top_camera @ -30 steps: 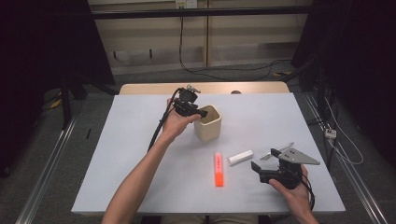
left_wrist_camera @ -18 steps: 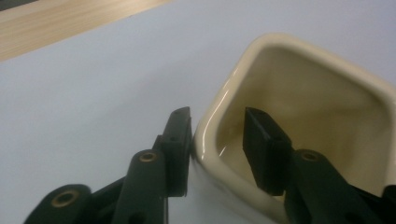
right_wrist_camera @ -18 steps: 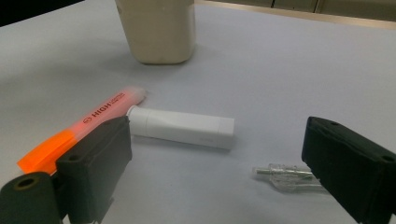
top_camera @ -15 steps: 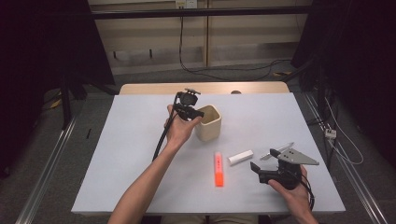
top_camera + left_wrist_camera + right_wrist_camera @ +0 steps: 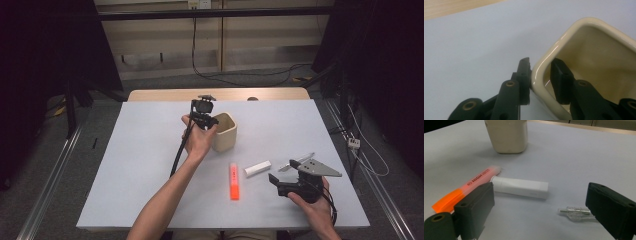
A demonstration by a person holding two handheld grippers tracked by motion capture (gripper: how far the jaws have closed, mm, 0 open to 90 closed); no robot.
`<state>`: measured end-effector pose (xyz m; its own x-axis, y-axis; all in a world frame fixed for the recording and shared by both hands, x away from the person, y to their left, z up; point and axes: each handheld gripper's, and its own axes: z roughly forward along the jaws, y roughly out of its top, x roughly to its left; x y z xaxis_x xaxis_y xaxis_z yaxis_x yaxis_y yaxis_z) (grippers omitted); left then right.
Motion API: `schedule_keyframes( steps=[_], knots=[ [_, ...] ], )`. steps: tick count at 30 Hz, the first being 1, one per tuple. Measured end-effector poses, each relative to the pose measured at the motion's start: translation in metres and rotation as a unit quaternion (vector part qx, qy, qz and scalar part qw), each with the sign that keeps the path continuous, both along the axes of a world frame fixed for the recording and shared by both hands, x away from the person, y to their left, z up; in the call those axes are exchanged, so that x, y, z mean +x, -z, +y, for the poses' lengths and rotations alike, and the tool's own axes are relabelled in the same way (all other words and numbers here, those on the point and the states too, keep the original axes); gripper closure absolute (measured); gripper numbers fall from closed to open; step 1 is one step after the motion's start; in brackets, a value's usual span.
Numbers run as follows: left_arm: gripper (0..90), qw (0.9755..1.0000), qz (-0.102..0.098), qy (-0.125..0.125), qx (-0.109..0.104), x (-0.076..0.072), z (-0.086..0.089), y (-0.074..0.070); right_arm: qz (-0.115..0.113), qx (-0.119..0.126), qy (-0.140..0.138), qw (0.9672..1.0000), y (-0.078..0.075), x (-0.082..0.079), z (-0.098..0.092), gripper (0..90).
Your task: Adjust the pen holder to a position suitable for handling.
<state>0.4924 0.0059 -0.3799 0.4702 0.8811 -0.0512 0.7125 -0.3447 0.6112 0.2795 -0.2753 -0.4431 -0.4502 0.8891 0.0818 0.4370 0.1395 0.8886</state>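
Now glossy cream square-mouthed cup [image 5: 599, 57], left gripper [image 5: 540, 75] jaws just closing astride its wall, right gripper [image 5: 541, 212] jaws wide, empty.

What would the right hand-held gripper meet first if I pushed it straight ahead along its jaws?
Probably the white stick, lying crosswise just ahead of the open right hand-held gripper. The small clear piece near the right-side jaw may be touched earlier; depth is unclear.

The cream cup [image 5: 599, 57] looks like glazed ceramic, glossy and smooth, with highlights along its rim. The table [image 5: 150, 165] has a matt pale cover; bare wood shows at its 12 o'clock edge. The orange highlighter [image 5: 471, 186] and white tube [image 5: 521, 187] look like smooth plastic, the small clear piece [image 5: 576, 213] transparent plastic.
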Motion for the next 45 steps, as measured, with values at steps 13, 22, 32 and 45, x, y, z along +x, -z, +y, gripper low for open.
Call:
schedule_keyframes(
  steps=[13,22,32,45],
  knots=[
    [73.5,0.9972,-0.011,0.074,-0.006,0.01,0.009,-0.003,0.0,0.0,0.002,1.0,0.0,0.001,0.0,8.6],
    [74.4,0.9869,-0.026,0.159,-0.01,0.024,0.01,-0.003,0.001,0.0,0.007,1.0,0.001,0.001,-0.003,8.6],
    [76.5,0.9654,-0.029,0.258,-0.021,0.047,0.009,-0.006,0.001,0.002,0.014,0.9999,0.001,0.0,-0.005,8.8],
    [76.1,0.9808,0.004,0.194,-0.014,0.047,0.004,-0.004,0.003,-0.001,0.016,0.9999,0.001,0.0,-0.004,8.8]
  ],
)
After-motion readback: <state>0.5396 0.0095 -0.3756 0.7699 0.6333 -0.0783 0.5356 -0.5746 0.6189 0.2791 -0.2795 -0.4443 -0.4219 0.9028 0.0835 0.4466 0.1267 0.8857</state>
